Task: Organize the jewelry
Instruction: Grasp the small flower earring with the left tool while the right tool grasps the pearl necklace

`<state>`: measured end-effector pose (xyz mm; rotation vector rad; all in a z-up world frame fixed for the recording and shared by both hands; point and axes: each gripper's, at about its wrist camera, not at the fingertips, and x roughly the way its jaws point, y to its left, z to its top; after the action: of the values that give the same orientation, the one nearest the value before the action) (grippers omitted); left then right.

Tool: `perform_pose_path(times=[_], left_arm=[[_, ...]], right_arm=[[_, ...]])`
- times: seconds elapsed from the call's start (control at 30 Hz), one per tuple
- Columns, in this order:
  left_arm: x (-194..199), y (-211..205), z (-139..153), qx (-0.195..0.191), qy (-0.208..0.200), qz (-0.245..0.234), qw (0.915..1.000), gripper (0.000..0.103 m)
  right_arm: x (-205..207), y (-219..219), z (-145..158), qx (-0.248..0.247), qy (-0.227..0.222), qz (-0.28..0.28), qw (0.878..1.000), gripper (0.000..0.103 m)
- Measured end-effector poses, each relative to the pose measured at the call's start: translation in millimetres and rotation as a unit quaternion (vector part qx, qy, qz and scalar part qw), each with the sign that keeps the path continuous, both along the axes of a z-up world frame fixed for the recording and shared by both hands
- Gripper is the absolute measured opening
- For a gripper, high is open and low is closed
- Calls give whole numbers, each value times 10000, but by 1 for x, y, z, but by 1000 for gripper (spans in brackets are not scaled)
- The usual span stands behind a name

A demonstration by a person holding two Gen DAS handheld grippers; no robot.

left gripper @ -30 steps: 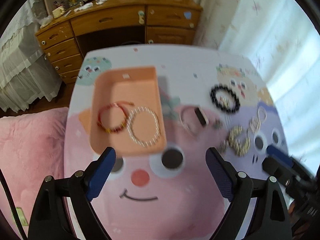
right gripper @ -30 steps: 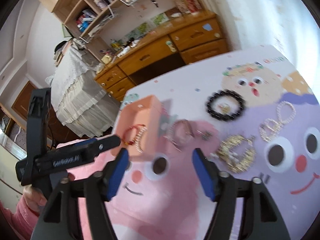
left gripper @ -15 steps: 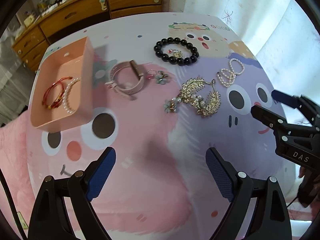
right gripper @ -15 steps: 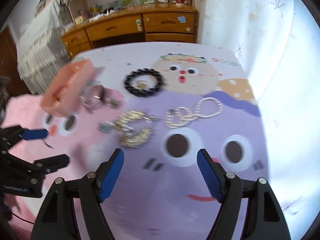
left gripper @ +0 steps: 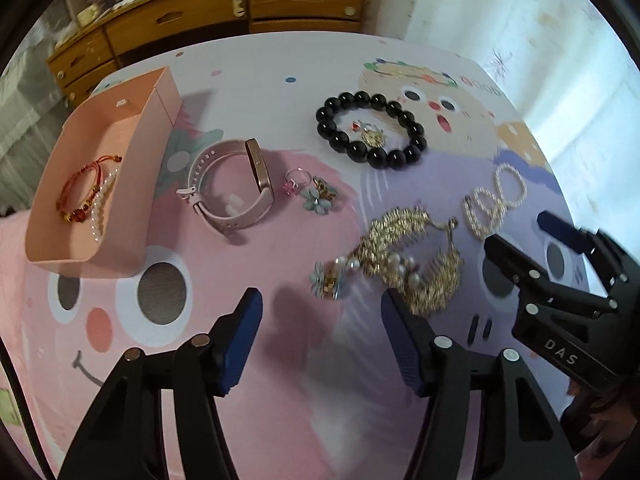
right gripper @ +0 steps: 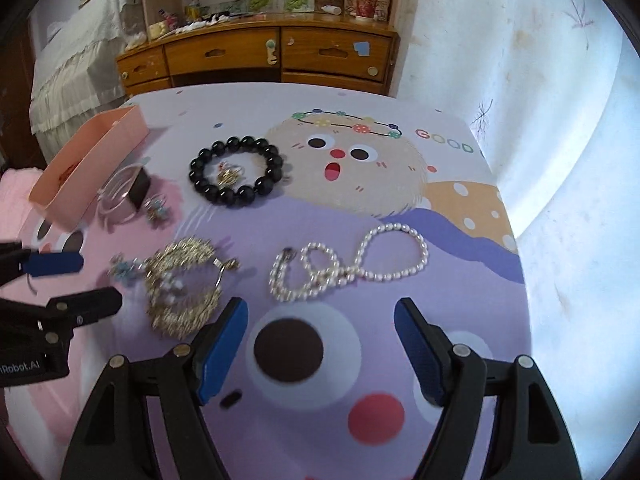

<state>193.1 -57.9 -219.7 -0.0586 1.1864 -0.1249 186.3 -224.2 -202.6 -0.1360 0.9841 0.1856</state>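
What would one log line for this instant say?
left tongs: open, just been closing, nothing between | right tongs: open, empty | tray: two bracelets | pearls, watch: on table

We see a peach tray [left gripper: 132, 184] near the table's left edge, holding a red cord bracelet [left gripper: 82, 188] and a pearl bracelet [left gripper: 102, 208]. Just beside it lies a pink watch [left gripper: 236, 184] on its side, then a small ring [left gripper: 296, 182] and a flower earring [left gripper: 320, 198]. Toward the far edge sits a black bead bracelet [left gripper: 372, 130] circling a gold charm [left gripper: 372, 136]. A gold comb [left gripper: 412, 268] and looped pearl necklace [right gripper: 348, 270] lie nearer the right edge.
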Motion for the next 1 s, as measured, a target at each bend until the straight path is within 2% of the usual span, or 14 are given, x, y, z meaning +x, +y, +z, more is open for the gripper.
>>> perform_pose_path(times=[0.17,0.37,0.47,0.57,0.63,0.7,0.73,0.77,1.0], left_arm=[[3,-5,-4,76,-91,61,9999,44],[7,-6,-5,135,-144,91,9998,34],[9,-5,-6,123,-110,102,9998,28],[9,-3,-7,77,-110,124,9998,15],[8,-3,-7,62,-112,106,9999,15],[7,-3,-6,51,-141,55,9999,15],[7,-3,-5,70,-151,40,9999,14],[6,-3,-4,112,-166,36,9998,14],[1,-4,5,202,-274,-60,9994,14]], right_arm=[[14,-5,-6,137,70,45,9999,76],[23,-5,-10,269,176,33,9995,74],[25,-4,-12,227,181,-24,9996,60],[26,-1,-12,182,180,-21,9997,57],[27,0,-13,101,138,-30,9998,52],[27,1,-12,110,119,6,9999,33],[29,1,-11,93,132,-28,9999,28],[30,0,-11,118,156,-59,9998,19],[31,-14,-8,655,324,-378,9966,8]])
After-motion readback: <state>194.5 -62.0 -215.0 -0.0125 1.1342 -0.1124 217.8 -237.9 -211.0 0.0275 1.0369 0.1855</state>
